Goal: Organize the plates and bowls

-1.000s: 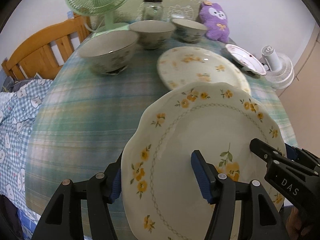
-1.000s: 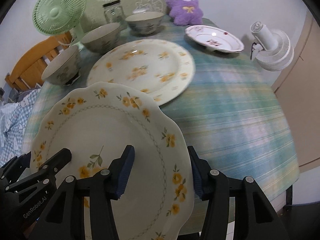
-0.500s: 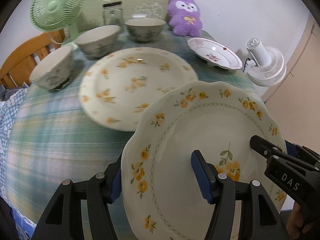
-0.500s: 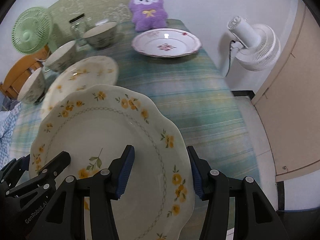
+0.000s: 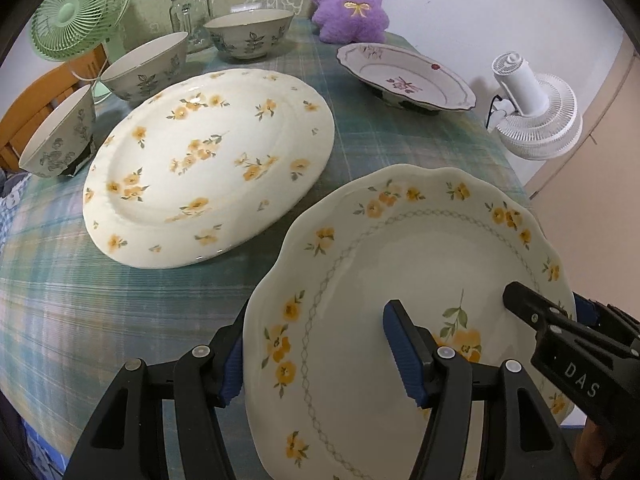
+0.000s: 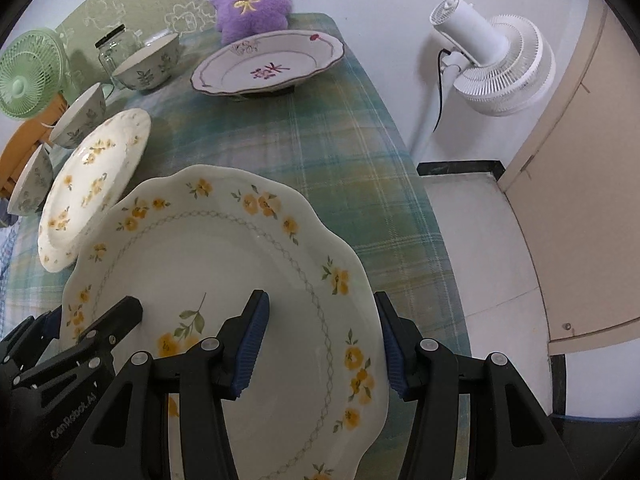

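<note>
Left-wrist view. Farthest to the left gripper's (image 5: 318, 354) left, a green fan (image 5: 78, 12) stands at the far table edge. Three leaf-patterned bowls run from the near left towards the far centre: first bowl (image 5: 60, 136), second bowl (image 5: 146, 70), third bowl (image 5: 250, 36), with a glass jar (image 5: 191, 10) between the last two, farther back. Ahead and to the left of the gripper lies the large flowered plate (image 5: 212, 160), flat on the checked tablecloth (image 5: 100, 312). The left gripper clamps the left rim of the scalloped plate (image 5: 400, 264): one blue pad under the rim, the other on the upper face. Far ahead sit a purple plush toy (image 5: 352, 0) and, to its right, a shallow dish (image 5: 404, 76) with a red flower motif. At the right edge of the scalloped plate the right gripper (image 5: 560, 312) enters. A white fan (image 5: 536, 116) stands beyond the table to the right.

Right-wrist view. To the far left appears the left gripper (image 6: 84, 332), on the plate's left rim. The right gripper (image 6: 320, 344) grasps the right rim of the scalloped plate (image 6: 208, 264), one pad on its upper face, the other outside the rim. The plate is thus held by both grippers, above the near part of the table, overlapping the near edge of the large flowered plate (image 6: 92, 176). The white fan (image 6: 500, 68) stands to the right, over pale floor (image 6: 480, 240).
</note>
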`<state>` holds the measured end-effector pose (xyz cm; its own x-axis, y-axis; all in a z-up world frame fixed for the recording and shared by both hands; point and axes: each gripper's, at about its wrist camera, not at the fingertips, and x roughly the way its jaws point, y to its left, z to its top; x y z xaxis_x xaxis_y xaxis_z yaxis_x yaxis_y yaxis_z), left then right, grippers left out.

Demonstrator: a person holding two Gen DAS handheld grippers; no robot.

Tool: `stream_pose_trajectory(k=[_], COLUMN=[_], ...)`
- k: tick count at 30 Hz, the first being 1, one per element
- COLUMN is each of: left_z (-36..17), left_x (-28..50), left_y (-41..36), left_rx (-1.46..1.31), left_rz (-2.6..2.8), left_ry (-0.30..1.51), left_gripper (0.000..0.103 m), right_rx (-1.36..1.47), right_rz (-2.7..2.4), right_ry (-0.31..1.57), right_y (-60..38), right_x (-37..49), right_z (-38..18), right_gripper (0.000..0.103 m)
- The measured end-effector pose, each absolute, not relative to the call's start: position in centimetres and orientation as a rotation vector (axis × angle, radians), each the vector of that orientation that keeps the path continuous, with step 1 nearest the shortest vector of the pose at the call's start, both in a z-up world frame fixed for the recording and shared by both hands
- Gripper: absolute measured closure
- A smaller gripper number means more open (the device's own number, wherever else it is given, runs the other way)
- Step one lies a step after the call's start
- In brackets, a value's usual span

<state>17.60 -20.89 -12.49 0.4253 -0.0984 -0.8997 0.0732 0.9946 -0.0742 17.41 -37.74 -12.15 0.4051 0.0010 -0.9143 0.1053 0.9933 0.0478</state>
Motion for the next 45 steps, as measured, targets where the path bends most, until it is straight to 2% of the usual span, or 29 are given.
stream_pose_trajectory(k=[11, 15, 19, 24, 35, 45], left_z=[-12.4, -11.5, -10.1, -8.1, -6.1, -6.0], left_x=[17.9, 17.6, 17.3, 17.1, 19.3, 23.6], left_y=[-21.4, -21.5, -20.8, -19.3, -15.3, -10.2], left_rx=[-0.007, 0.013, 0.004, -0.001, -0.003, 0.008], left_rz=[-0.055, -0.069, -0.065, -0.025, -0.011, 0.008], left_ry=[1.134, 1.112, 1.087, 1.046, 0.995, 0.965], left_gripper=[0.038, 0.029, 0.021, 0.015, 0.015, 0.015], right_rx=[0.101, 0.105, 0.094, 0.08, 0.053, 0.084], right_rz=[-0.027, -0.028, -0.018, 0.013, 0.099, 0.081], right_ry=[1.171, 1.161, 1.109, 1.064, 1.006, 0.991], right_y=[-37.9, -38.1, -37.7, -36.3, -31.2, -26.4], right_x=[18.3, 18.2, 18.0, 18.2, 20.2, 24.3], right_z=[-12.7, -12.2, -10.4, -7.8, -4.7, -4.6], right_gripper=[0.045, 0.044, 0.03, 0.026, 0.026, 0.026])
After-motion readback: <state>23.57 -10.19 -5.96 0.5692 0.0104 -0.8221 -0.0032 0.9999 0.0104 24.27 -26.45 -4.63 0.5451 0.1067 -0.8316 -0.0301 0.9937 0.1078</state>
